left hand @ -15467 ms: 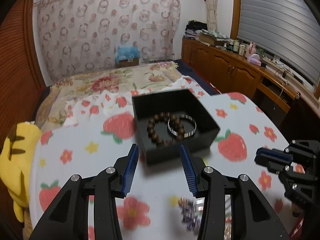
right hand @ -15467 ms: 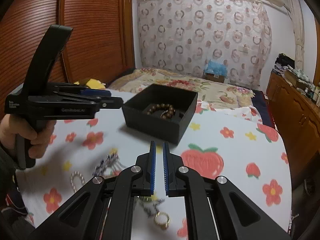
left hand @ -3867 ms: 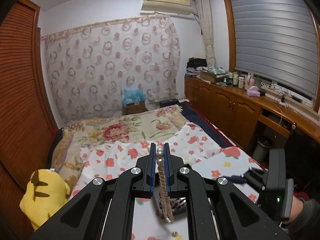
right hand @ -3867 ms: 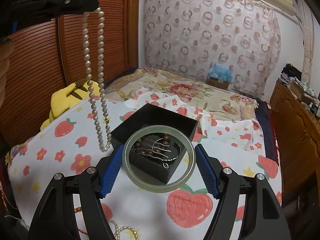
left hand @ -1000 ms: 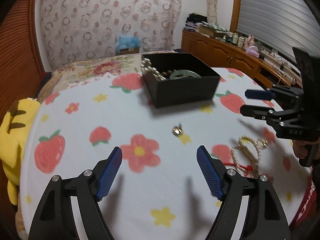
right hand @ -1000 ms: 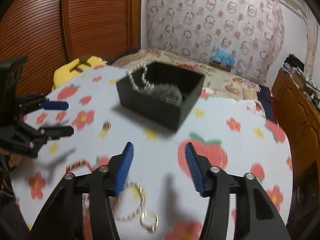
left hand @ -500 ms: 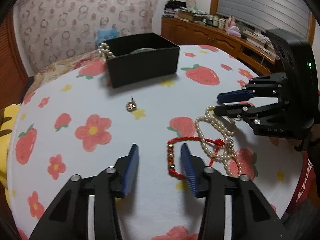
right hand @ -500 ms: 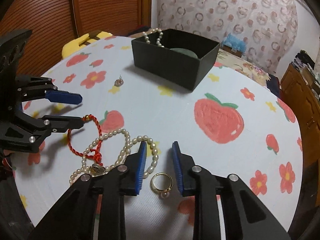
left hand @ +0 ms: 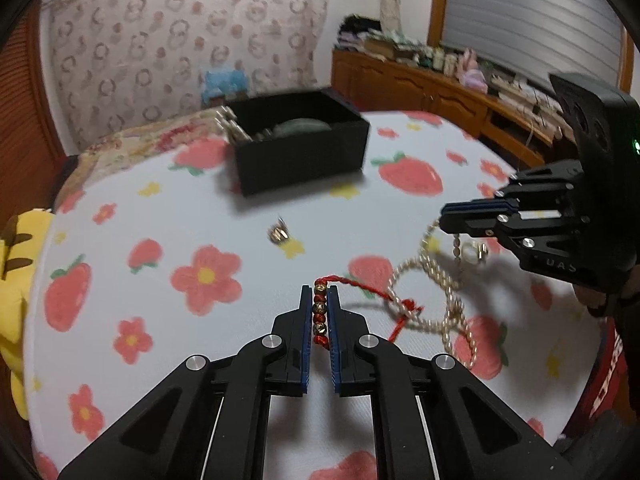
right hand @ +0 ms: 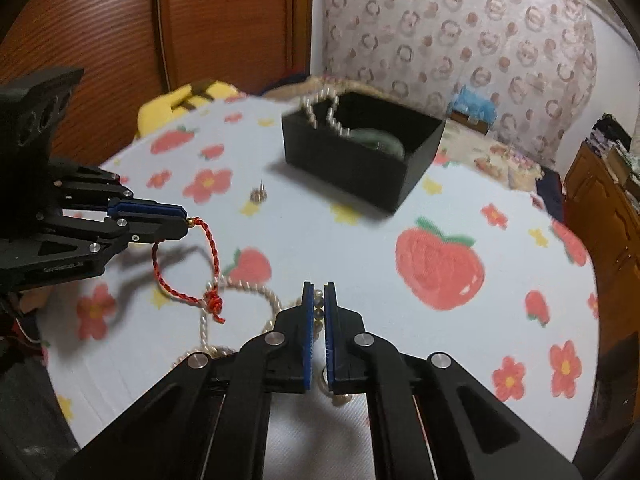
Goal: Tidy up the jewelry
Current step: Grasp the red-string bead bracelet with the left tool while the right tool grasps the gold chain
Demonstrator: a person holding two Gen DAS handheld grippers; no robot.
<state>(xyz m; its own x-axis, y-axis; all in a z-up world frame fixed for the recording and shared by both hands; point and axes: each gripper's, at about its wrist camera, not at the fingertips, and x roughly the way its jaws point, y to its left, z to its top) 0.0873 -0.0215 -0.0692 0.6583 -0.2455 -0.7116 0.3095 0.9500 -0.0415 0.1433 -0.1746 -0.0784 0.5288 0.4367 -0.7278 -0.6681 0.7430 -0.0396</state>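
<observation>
My left gripper point(left hand: 320, 300) is shut on the beaded part of a red cord bracelet point(left hand: 320, 316) and holds it above the table; the right wrist view shows the cord loop point(right hand: 200, 272) hanging from it. My right gripper point(right hand: 318, 296) is shut on a pearl necklace point(right hand: 256, 294), whose strand point(left hand: 448, 292) trails to the table and tangles with the red cord. A gold ring point(left hand: 478, 250) hangs below the right gripper point(left hand: 446, 216). The black jewelry box point(left hand: 300, 148) stands further back, with pearls over its rim and a green bangle point(right hand: 380, 142) inside.
A small gold earring point(left hand: 279, 234) lies on the strawberry-print tablecloth point(left hand: 192, 208) between the grippers and the box. A yellow plush toy point(left hand: 16, 264) sits at the table's left edge. A wooden cabinet point(left hand: 420, 88) runs along the right wall.
Both grippers have shut, the left on the red bracelet and the right on the pearl necklace, and both have lifted their pieces off the cloth.
</observation>
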